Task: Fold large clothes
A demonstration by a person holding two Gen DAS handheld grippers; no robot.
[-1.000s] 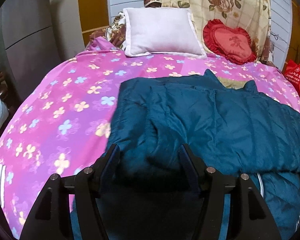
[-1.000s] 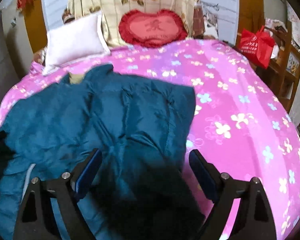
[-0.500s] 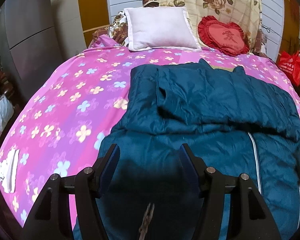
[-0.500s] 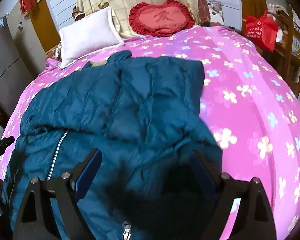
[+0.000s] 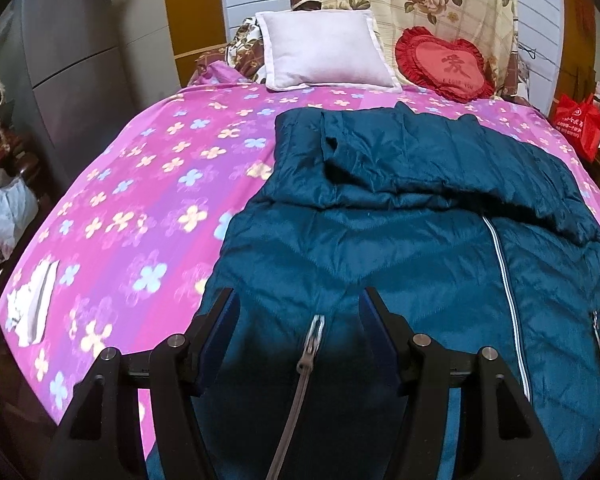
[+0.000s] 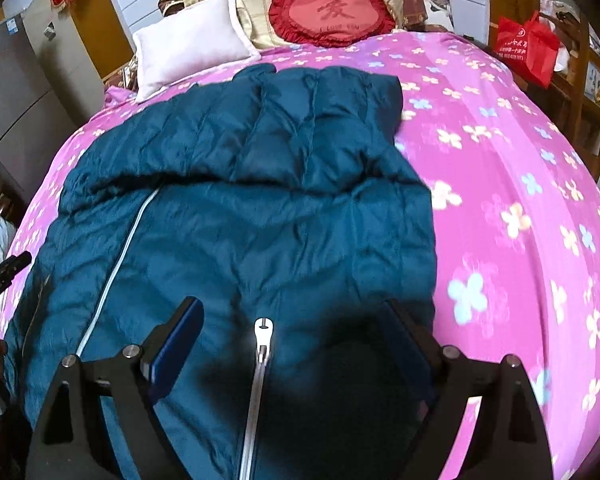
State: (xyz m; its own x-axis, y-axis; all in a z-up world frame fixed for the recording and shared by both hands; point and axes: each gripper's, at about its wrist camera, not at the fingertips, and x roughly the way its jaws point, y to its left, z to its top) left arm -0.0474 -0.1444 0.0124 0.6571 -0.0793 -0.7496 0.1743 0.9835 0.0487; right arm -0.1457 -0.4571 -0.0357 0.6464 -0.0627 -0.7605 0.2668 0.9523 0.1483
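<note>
The coat (image 5: 400,240) lies spread on the bed (image 5: 140,208), upper part folded. Both grippers, left (image 5: 298,312) and right (image 6: 292,320), stand apart, empty. Next, grasp the near hem.

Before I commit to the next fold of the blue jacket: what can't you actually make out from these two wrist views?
- Blue jacket near hem: both views, cut off by the bottom edge and hidden behind the left gripper and right gripper.
- Sleeve ends: both views, folded under the upper layer.
- Whether the zipper pull hangs from the jacket: unclear.
- White item on the bedsheet: left view, blurred.
- Red bag lettering: too small.
</note>
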